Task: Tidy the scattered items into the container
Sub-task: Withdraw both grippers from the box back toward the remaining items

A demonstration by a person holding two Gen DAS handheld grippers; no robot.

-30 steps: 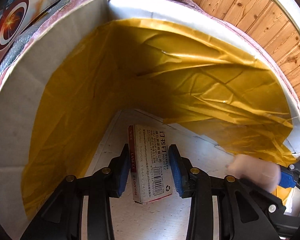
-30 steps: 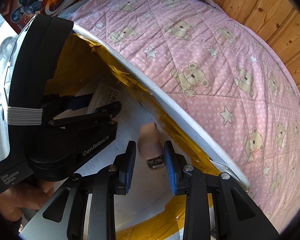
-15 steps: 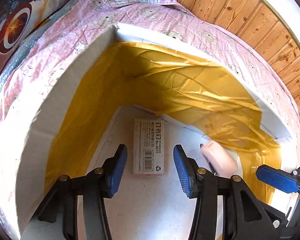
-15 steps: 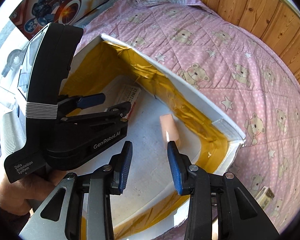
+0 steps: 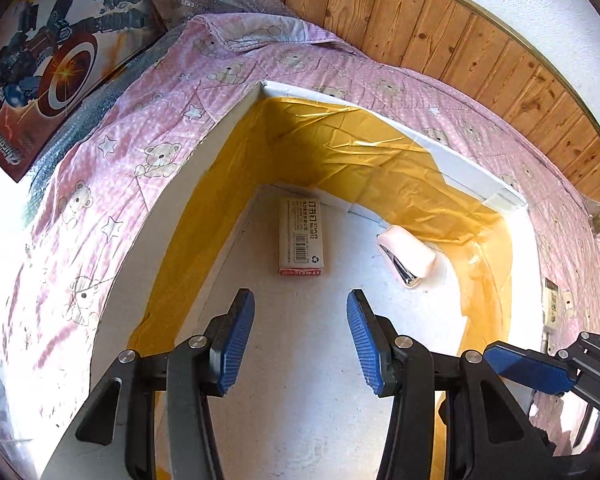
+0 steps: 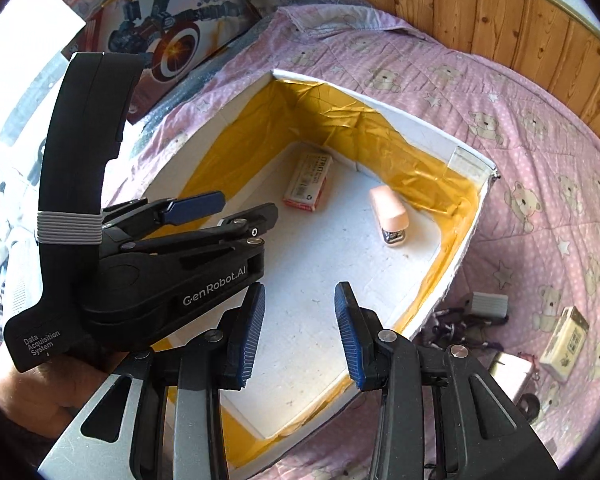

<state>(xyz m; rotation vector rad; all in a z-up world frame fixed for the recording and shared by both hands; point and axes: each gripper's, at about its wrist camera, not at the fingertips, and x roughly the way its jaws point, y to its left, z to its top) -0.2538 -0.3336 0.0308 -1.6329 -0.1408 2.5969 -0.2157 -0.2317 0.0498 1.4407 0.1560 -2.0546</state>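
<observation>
- Container (image 5: 460, 160), left wrist view: my left gripper (image 5: 300, 340) hangs spread and empty over its white floor; staple box (image 5: 301, 236) lies ahead, pink stapler (image 5: 406, 250) beside it. I judge both are delivered.
- Right wrist view: right gripper (image 6: 300, 336) gapes empty above the container (image 6: 470, 160); next I'd fetch the small carton (image 6: 564, 338) lying outside on the quilt (image 6: 540, 140).

A home bedroom: a pink teddy-bear quilt (image 6: 540, 168) spreads ahead of and beside the grippers, wooden wall panelling (image 5: 480, 64) rises beyond it, and a toy box (image 5: 52, 64) lies ahead-left.
</observation>
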